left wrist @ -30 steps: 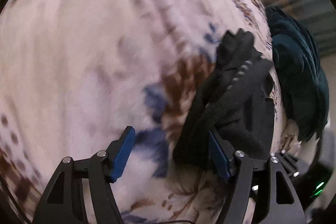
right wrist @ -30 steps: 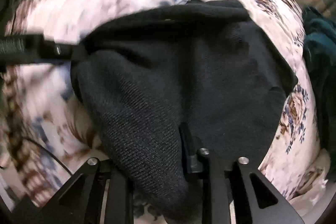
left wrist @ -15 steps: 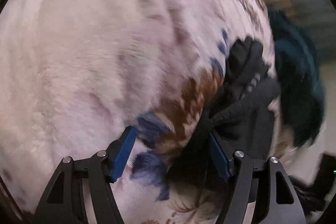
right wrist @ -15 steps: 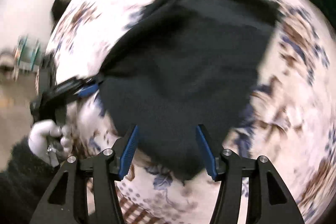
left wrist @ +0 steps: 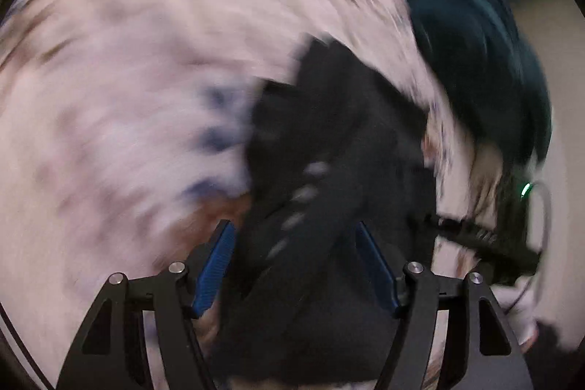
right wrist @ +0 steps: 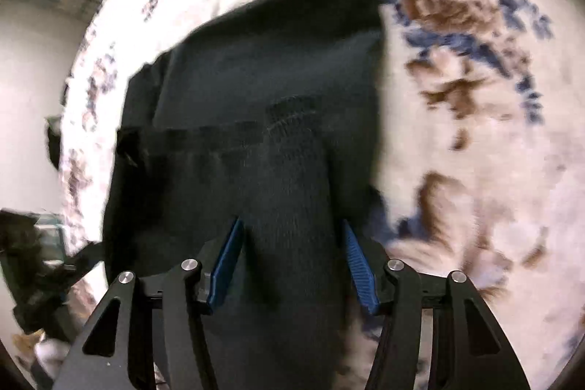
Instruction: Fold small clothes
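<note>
A black knit garment (right wrist: 263,90) lay on the floral blanket (right wrist: 457,97), its far part spread flat and a thicker fold running back toward the near edge. The right gripper (right wrist: 290,258) straddled that fold with its blue pads (right wrist: 228,265) set apart on either side — spread, not pinching, though the cloth filled the gap and seemed to brush both. It looked placed there to take the fold for the next turn.

The left gripper (left wrist: 294,265) likewise stood with its fingers wide, a bunched end of the garment (left wrist: 329,170) between them; the view was badly blurred, so whether the pads touched cloth could not be told. A teal garment (left wrist: 482,61) lay beyond, at the far right — probably waiting its turn. The fold seemed only partly made.
</note>
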`<state>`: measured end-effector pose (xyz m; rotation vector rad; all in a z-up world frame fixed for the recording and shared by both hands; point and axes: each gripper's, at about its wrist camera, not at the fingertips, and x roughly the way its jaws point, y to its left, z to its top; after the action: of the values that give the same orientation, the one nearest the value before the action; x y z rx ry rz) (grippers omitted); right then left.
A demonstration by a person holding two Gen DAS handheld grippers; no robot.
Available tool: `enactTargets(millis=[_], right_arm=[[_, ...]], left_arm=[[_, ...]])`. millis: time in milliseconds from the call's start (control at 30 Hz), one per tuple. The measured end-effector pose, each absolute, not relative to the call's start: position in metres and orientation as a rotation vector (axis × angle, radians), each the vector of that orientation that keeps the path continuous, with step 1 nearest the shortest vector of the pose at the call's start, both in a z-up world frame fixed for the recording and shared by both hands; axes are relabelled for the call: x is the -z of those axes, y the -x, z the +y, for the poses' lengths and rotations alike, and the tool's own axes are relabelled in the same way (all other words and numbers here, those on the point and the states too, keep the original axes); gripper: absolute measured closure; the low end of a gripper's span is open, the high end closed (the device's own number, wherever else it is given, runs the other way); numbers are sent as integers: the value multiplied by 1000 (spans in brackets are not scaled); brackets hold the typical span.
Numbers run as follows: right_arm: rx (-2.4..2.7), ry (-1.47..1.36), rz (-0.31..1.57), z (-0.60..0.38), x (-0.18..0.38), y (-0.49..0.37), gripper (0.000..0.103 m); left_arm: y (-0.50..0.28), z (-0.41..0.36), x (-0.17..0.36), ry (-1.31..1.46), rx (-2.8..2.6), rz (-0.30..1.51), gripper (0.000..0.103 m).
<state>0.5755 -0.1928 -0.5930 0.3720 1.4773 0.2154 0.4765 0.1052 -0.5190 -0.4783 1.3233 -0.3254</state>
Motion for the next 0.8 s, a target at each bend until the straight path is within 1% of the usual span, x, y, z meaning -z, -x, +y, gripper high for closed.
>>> enactTargets(millis=[33,67,100,133,167,200,267,300,433,500,567,600,700,767,800], right_arm=[[-182,-342,1449,-194,592,-574,69],[-166,-309,1434,-192,590,-573,74],[-160,-282,1410,-190,586,-569,78],[-151,-256,1389,-184,581,-565,85],[-141,-226,1370,-183,576,-561,92],[-140,-202,1352,-181,570,-557,93],[-146,-214,1312,-180,556,-551,94],[-158,-235,1298,-179,551,-549,95],[-179,-271,1263,-182,535,-548,95],[-204,-267,1312,-183,540,-553,95],[-208,-308,1372,-184,553,-564,94],[-213,-319,1392,-186,559,-567,94],[-221,-368,1429,-196,574,-575,92],[-224,-423,1447,-203,582,-576,74],[-229,-444,1455,-205,586,-576,73]], left_arm=[[-484,93,521,427,344,1319,39],[-491,81,520,354,360,1288,46],[-492,77,516,307,362,1272,73],[-492,76,512,277,367,1255,81],[-492,78,506,268,373,1222,83],[-489,83,500,271,367,1199,85],[-484,100,491,311,338,1160,98],[-483,107,489,340,327,1151,99],[-493,131,493,485,319,1157,99],[-504,131,501,558,362,1194,95],[-510,130,504,624,414,1188,60],[-515,126,506,618,417,1204,32],[-524,113,511,591,454,1245,32],[-528,98,515,505,454,1291,32],[-530,89,520,442,443,1323,32]])
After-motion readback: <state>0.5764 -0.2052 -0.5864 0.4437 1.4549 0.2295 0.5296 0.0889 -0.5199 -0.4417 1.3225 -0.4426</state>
